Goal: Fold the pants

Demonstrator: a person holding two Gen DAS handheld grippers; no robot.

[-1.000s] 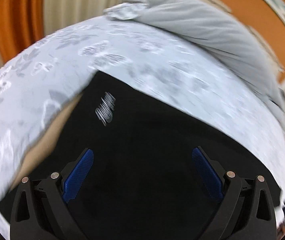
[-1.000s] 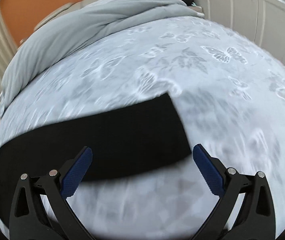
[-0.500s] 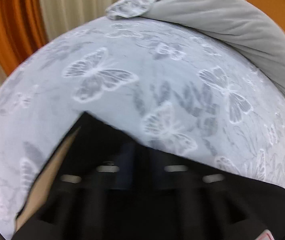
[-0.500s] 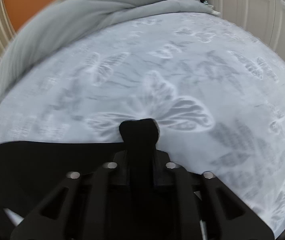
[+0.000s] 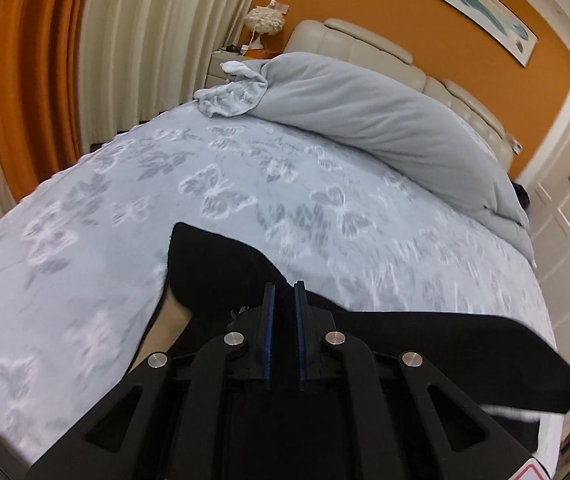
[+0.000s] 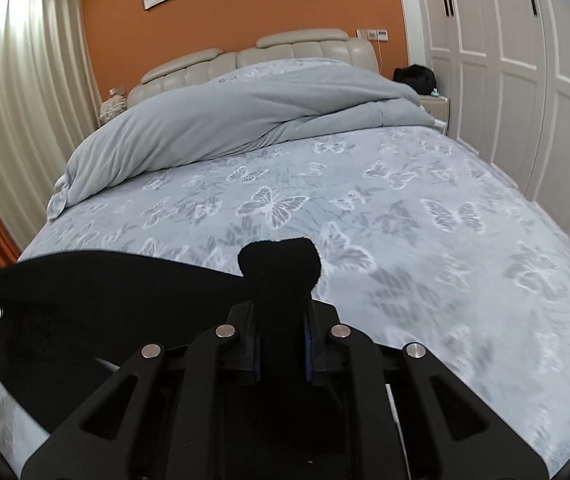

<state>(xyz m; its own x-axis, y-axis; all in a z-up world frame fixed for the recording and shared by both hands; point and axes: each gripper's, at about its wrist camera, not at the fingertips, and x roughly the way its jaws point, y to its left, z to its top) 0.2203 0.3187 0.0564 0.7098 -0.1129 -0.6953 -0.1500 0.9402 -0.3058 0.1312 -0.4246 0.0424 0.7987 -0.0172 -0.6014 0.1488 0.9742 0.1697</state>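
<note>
- Fingers of my left gripper (image 5: pixel 283 300) are pinched nearly together on the black pants (image 5: pixel 221 264); cloth stretches rightward above the bedspread (image 5: pixel 245 184).
- Right view: my right gripper (image 6: pixel 281 320) clamps a bunched end; the pants' long axis runs leftward between both hands.

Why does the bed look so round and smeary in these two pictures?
Both views come through fisheye lenses, which bulge the butterfly bedspread into a dome. Left wrist view: its near edges are motion-smeared, while the headboard stays crisp. Right wrist view: sharper at centre, blurred lower right; the black pants show no detail.
</note>
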